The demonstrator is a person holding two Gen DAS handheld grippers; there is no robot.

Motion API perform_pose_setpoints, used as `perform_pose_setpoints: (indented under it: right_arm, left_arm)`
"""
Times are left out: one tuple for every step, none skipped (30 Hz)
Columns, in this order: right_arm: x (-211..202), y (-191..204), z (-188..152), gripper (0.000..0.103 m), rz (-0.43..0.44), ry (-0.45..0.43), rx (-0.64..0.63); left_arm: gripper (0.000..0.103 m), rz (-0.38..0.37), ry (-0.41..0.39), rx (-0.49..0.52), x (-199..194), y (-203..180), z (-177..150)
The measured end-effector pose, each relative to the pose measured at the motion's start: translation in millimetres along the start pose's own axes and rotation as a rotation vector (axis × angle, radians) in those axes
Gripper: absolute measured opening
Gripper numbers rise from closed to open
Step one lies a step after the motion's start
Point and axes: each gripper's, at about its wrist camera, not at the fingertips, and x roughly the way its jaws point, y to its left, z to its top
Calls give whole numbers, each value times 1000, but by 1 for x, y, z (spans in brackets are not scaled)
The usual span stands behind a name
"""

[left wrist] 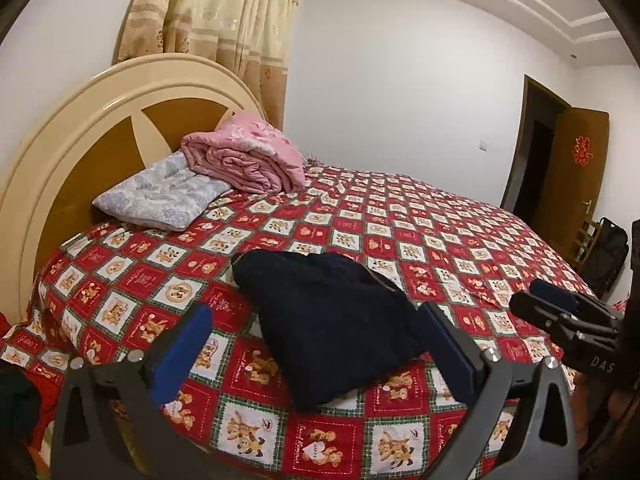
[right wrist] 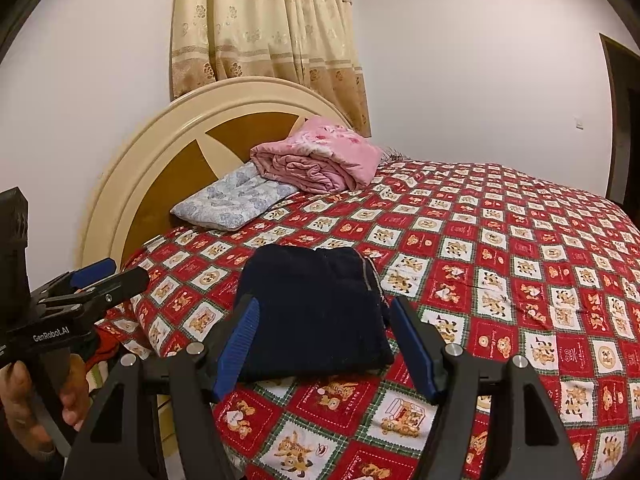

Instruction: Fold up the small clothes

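Spread right gripper [right wrist: 324, 344] above folded navy garment [right wrist: 316, 308].

The dark navy garment [right wrist: 316, 312] looked like soft, matt knitted cloth. The bed sheet [right wrist: 500, 264] was smooth printed cotton-like fabric. The headboard [left wrist: 80, 152] showed glossy cream lacquer around brown wood panels. Gripper pads [right wrist: 236, 352] were ribbed blue rubber on matt black plastic.

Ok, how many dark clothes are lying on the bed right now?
1: a navy garment, folded, lies on the red bedspread near the bed's edge. More clothes may lie out of view.
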Motion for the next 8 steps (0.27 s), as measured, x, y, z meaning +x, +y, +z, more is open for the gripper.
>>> perform_pose_setpoints:
  right_arm:
    - [0, 0, 0, 69, 0, -1, 0]
    - [0, 0, 0, 69, 0, -2, 0]
    - [-1, 0, 0, 69, 1, -4, 2]
    - [-1, 0, 0, 69, 3, -7, 3]
    - [-1, -1, -1, 69, 4, -7, 5]
    - [-1, -1, -1, 69, 3, -7, 5]
    - [-1, -1, -1, 69, 3, -7, 4]
    - [-2, -1, -1, 69, 4, -7, 4]
  left_arm:
    - [103, 5, -7, 6, -1, -1, -1]
    - [103, 10, -9, 15, -2, -2, -1]
    - [103, 12, -10, 18, -2, -2, -1]
    - [103, 11, -17, 16, -3, -2, -1]
    - [103, 7, -21, 16, -4, -2, -1]
    - [103, 2, -21, 18, -4, -2, 0]
    - [103, 0, -21, 18, -4, -2, 0]
    - [103, -2, -25, 14, -5, -1, 1]
